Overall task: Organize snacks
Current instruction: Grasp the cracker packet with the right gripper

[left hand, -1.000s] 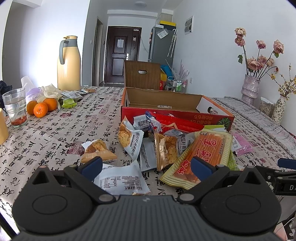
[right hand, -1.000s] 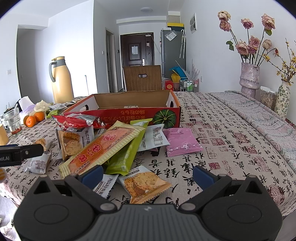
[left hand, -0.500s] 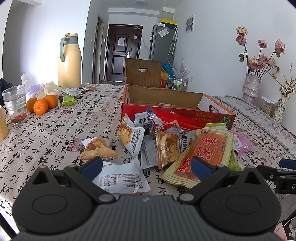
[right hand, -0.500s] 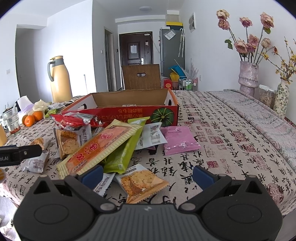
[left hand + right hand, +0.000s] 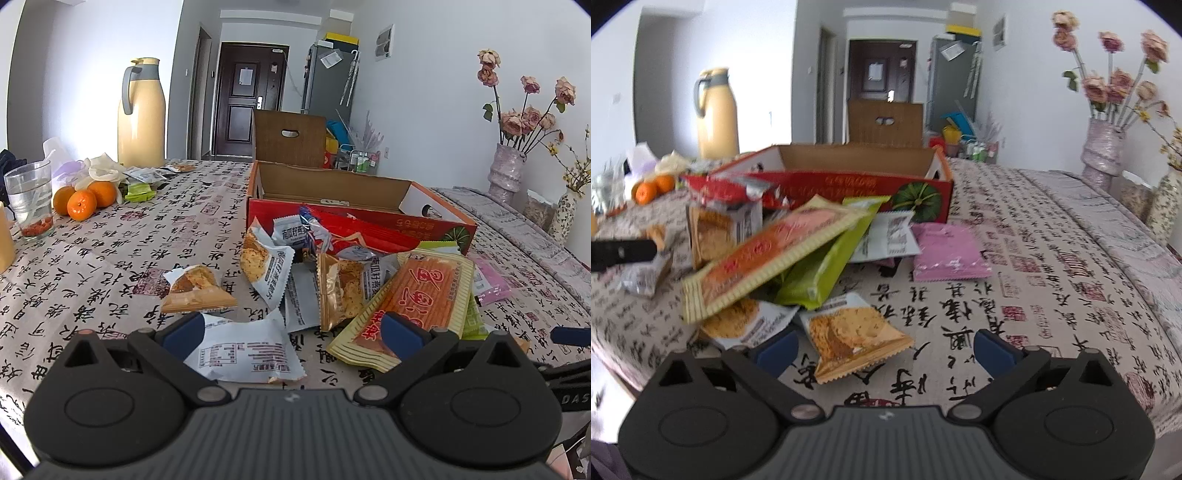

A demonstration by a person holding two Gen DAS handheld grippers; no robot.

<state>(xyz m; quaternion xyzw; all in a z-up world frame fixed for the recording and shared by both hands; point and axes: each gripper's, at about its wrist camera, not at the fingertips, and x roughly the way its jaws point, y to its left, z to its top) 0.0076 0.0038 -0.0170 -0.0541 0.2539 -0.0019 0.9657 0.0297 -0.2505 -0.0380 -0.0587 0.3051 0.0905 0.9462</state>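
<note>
A heap of snack packets lies on the patterned tablecloth in front of an open red cardboard box (image 5: 362,225) (image 5: 849,182). A long orange packet (image 5: 417,299) (image 5: 775,254) tops the heap, over a green one (image 5: 827,262). My left gripper (image 5: 291,334) is open, low over a white packet (image 5: 243,350) at the table's near edge. My right gripper (image 5: 882,349) is open too, with an orange cracker packet (image 5: 853,338) just ahead between its fingers. A pink packet (image 5: 947,253) lies apart to the right.
A yellow thermos jug (image 5: 142,114), oranges (image 5: 83,197) and a glass (image 5: 31,201) stand at the far left. Vases of dried flowers (image 5: 1104,146) line the right wall. A brown chair back (image 5: 290,138) rises behind the box. Bare tablecloth (image 5: 1052,280) stretches to the right.
Both grippers have moved forward toward the heap. The right wrist view is now blurred, with the cracker packet closer between its fingers. No packet has shifted.
</note>
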